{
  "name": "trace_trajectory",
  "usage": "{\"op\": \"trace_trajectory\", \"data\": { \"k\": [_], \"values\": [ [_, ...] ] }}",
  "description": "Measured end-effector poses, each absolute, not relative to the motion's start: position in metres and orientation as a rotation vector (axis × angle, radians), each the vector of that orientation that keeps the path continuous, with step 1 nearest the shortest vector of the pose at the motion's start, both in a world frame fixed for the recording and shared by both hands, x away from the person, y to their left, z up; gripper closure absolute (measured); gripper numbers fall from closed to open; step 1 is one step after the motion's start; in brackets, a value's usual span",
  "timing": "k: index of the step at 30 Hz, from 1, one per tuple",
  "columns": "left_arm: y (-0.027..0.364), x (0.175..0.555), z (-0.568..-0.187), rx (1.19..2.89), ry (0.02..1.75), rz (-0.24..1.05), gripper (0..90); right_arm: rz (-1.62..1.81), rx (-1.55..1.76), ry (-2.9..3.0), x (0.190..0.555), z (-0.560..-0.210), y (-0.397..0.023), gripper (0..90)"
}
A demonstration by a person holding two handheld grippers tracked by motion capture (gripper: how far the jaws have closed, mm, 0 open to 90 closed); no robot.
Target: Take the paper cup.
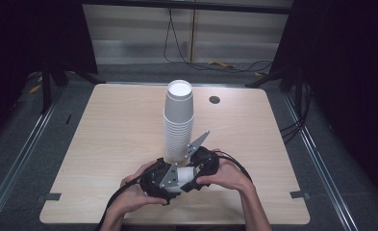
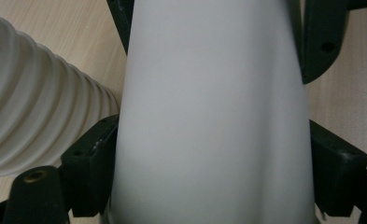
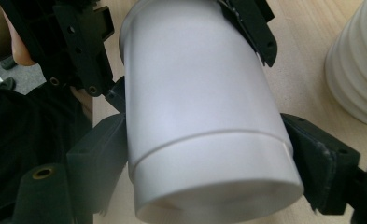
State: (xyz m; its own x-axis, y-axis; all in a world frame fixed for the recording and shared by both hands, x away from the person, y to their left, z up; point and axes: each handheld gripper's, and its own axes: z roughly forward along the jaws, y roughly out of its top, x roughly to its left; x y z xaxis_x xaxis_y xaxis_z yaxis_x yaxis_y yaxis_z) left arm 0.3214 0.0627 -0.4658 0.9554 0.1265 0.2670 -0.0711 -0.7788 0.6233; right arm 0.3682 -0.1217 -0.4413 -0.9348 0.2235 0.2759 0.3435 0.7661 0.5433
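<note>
A single white paper cup [image 1: 184,174] lies on its side, held just above the table's front edge between my two grippers. My left gripper [image 1: 176,180] is shut on its left end and my right gripper [image 1: 193,173] on its right end. In the left gripper view the cup [image 2: 214,107] sits between the left gripper [image 2: 214,158] jaws, which press its sides. In the right gripper view the cup [image 3: 200,102] is clamped by the right gripper [image 3: 209,161], and a seam rings it near the close end. A tall stack of white cups [image 1: 178,120] stands upright just behind my hands.
The light wooden table [image 1: 114,134] has a round cable hole [image 1: 214,99] at the back right. The stack's ribbed side [image 2: 31,107] shows left of the held cup and again as the stack [image 3: 358,70] at the right. Dark floor and cables lie beyond the table.
</note>
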Motion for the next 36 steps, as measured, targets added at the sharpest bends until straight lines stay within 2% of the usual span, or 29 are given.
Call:
{"op": "trace_trajectory", "data": {
  "k": [21,36],
  "values": [
    [0.07,0.323,-0.452,2.338,-0.002,0.403,13.2,-0.974,-0.43,-2.763,0.366,-0.423,-0.126,23.2],
    [0.075,0.323,-0.452,2.285,0.003,0.403,12.3,-0.973,-0.436,-2.754,0.368,-0.423,-0.128,23.5]
  ]
}}
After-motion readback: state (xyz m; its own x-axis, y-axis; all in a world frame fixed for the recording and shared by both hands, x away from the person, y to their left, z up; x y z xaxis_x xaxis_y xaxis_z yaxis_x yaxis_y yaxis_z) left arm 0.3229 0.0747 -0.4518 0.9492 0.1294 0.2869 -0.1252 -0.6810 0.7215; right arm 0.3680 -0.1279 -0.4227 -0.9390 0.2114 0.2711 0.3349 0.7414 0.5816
